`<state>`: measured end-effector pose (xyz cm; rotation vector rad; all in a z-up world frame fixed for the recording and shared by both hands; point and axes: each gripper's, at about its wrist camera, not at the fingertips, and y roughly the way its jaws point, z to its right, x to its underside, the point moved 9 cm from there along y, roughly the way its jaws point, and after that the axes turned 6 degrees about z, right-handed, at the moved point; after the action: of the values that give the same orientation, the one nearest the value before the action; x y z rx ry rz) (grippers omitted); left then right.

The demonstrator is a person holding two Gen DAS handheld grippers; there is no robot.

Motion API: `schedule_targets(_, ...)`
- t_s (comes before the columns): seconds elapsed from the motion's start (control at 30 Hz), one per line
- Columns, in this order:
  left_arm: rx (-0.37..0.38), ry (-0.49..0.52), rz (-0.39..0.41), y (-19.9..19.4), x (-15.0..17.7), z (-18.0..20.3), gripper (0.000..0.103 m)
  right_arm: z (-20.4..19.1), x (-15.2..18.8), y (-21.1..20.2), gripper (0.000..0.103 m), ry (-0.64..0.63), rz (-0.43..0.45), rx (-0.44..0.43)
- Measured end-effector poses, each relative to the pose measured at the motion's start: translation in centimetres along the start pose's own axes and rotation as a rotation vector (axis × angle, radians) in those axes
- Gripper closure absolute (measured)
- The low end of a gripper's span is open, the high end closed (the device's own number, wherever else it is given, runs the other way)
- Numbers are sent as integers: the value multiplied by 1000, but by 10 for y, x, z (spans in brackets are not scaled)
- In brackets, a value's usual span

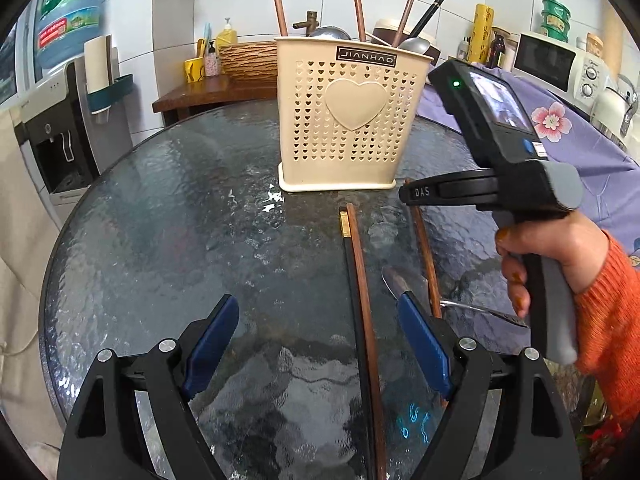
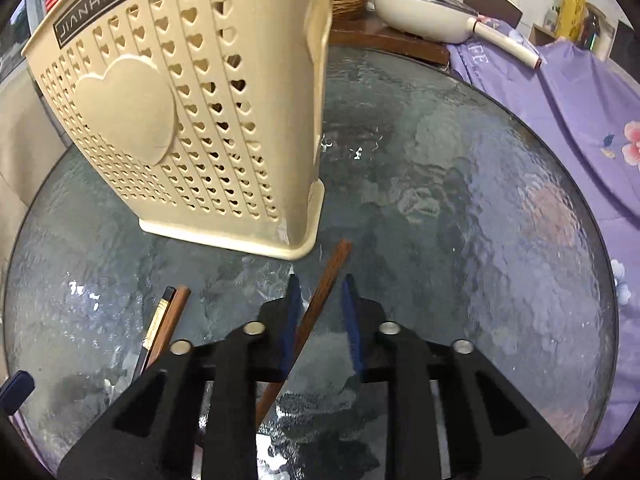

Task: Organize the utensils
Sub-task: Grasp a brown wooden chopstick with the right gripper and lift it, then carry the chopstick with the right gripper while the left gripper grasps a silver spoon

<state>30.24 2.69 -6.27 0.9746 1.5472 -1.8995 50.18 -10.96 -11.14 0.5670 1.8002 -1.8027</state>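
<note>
- Cream perforated utensil holder (image 1: 344, 120) upright on round glass table (image 1: 180, 208); several chopsticks and spoons already standing in it, visible above rim in left wrist view only.
- Loose on table just in front of holder: black chopstick (image 1: 354, 300) and brown chopstick (image 1: 366, 300) lying side by side, touching; a second brown chopstick (image 1: 425, 252) further right; metal spoon (image 1: 400, 282) between them, handle running off toward right hand (image 1: 552, 260).
- Left gripper (image 1: 316, 344) low over table, fingers spread wide, holding nothing; the side-by-side pair passes between its pads, nearer the right pad.
- Right gripper (image 2: 320, 312) fingers part-way apart, straddling the lone brown chopstick (image 2: 316, 312); left pad looks close to or touching the stick, right pad apart from it. Not a firm pinch as far as can be told.
- Step in hand, by judgement: pick-up of lone brown chopstick by right gripper, for transfer into holder.
- Next move likely calls for: closing pads square on the thin stick, lifting without rolling it against spoon, tilting upright, clearing holder rim.
- Left wrist view alone shows: holder contents, spoon, right gripper's body and hand.
- Right wrist view alone shows: chopstick between right pads, holder side wall (image 2: 316, 80), white pan (image 2: 424, 12) behind table.
</note>
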Motion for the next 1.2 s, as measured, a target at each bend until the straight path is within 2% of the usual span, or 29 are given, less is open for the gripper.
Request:
schedule_targets(0.07, 7, -2, -3, -3, 2, 2, 24, 2, 0, 2, 89, 5, -5, -1)
schedule_targets(0.17, 32, -5, -4, -7, 4, 9, 24, 6, 1, 1, 90, 24, -19, -26)
schedule_targets(0.27, 76, -10, -15, -10, 6, 21, 30, 13, 0, 2, 92, 60, -38, -64)
schedule_targets(0.4, 153, -38, -61, -7, 11, 38, 40, 23, 1, 1, 95, 173, -84, -181)
schedule_targets(0.47, 191, -36, -82, -5, 13, 50, 43, 27, -1, -4, 95, 190, -78, -209)
schedule_targets(0.63, 224, 12, -110, 0, 20, 75, 45, 40, -5, -21, 95, 246, -77, -307)
schedule_targets(0.87, 247, 10, -167, 18, 25, 92, 53, 63, -2, -53, 95, 194, -43, -335)
schedule_targets(1.03, 225, 38, -184, 35, 22, 100, 60, 75, 16, -78, 95, 83, -12, -267)
schedule_targets(1.13, 227, 55, -198, 45, 13, 103, 69, 88, 24, -83, 95, 57, 1, -230)
schedule_targets(1.2, 199, 98, -198, 53, 7, 104, 82, 97, 28, -83, 95, 47, 2, -211)
